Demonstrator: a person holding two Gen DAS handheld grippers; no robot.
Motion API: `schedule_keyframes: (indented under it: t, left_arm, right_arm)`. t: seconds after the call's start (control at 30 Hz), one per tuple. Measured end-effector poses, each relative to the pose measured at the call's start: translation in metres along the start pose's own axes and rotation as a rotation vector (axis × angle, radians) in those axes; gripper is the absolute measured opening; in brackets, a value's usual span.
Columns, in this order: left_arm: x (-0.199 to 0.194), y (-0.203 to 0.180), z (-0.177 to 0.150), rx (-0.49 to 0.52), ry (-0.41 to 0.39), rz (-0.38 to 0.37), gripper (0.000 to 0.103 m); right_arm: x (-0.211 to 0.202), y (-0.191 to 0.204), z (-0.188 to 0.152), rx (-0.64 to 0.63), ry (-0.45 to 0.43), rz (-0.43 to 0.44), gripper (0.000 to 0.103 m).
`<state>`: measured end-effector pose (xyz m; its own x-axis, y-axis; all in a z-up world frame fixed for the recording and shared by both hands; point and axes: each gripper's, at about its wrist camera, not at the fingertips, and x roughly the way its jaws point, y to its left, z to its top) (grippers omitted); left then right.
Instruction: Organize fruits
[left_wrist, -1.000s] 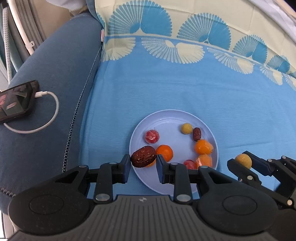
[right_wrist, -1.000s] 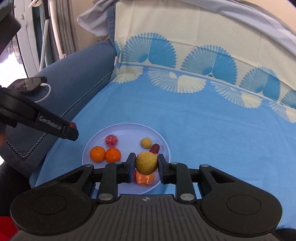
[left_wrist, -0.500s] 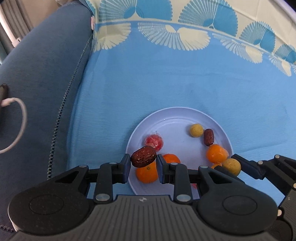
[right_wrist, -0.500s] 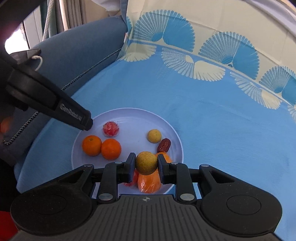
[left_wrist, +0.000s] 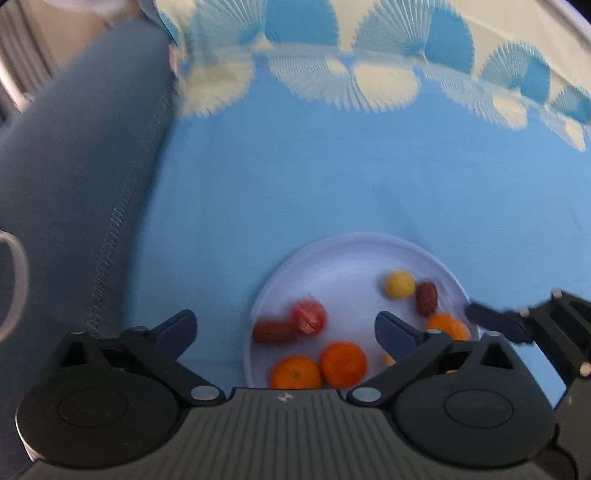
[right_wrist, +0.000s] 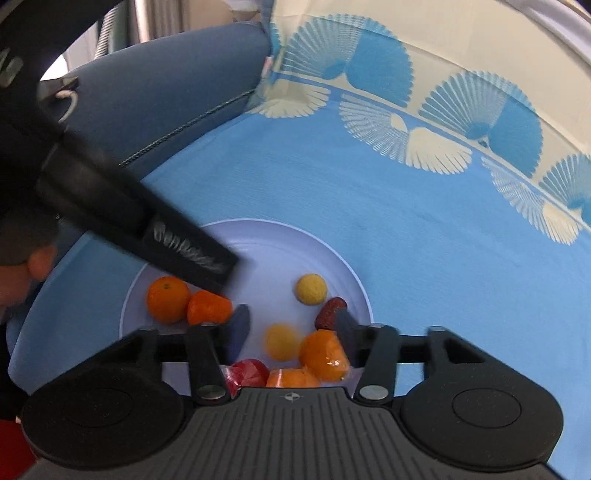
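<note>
Both fruits have dropped since half a second ago. Back then the left gripper (left_wrist: 284, 325) pinched a dark brown wrinkly date, and the right gripper (right_wrist: 291, 332) pinched a small round yellow fruit. Now both sets of fingers are spread wide and hold nothing.

That dark brown wrinkly date (left_wrist: 275, 331) now lies on the round pale lilac plastic plate (left_wrist: 351, 254), at its left side, touching a red wrapped fruit (left_wrist: 308, 317). The small round yellow fruit (right_wrist: 282, 341) looks blurry between the right fingers, so I think it is just landing on the plate beside an orange wrapped fruit (right_wrist: 325, 354).

This means two more fruits are gathered with the others: two bare oranges (left_wrist: 343, 363), another yellow ball (left_wrist: 399, 284) and a second date (left_wrist: 426, 298). I see no fruit left off the plate.

The plate sits on a bright blue bed sheet with fan shapes (right_wrist: 424, 229). A grey-blue cushion (left_wrist: 74, 177) runs along the left side.
</note>
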<state>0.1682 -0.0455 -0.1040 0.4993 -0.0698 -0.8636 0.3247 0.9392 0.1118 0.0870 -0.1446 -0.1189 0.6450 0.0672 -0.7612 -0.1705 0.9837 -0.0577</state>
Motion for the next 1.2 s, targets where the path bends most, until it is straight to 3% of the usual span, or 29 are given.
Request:
schedule_keyframes:
  t: [0.03,0.13,0.3,0.47,0.73,1.2]
  left_arm:
    - [-0.005,0.000,-0.001,0.013,-0.008,-0.001,0.103]
    - [-0.022,0.000,-0.011,0.026,0.024,0.030,0.103]
    - [-0.064,0.006,-0.047,-0.049,0.036,0.028,0.103]
    - [-0.100,0.009,-0.083,-0.069,-0.017,0.047,0.103]
    - [-0.129,0.002,-0.099,-0.070,-0.084,0.066,0.103]
    - [-0.145,-0.007,-0.110,-0.048,-0.117,0.074,0.103]
  right_arm:
    - [-0.004,0.000,-0.001,-0.016,0.011,0.003,0.071]
    - [-0.027,-0.002,-0.006,-0.006,0.004,-0.043,0.093]
    - [-0.070,0.007,-0.028,0.043,-0.001,-0.086,0.102]
    - [-0.107,0.017,-0.049,0.100,-0.056,-0.137,0.102]
    - [-0.148,0.020,-0.062,0.138,-0.173,-0.197,0.102]
    - [-0.164,0.026,-0.070,0.119,-0.214,-0.195,0.102]
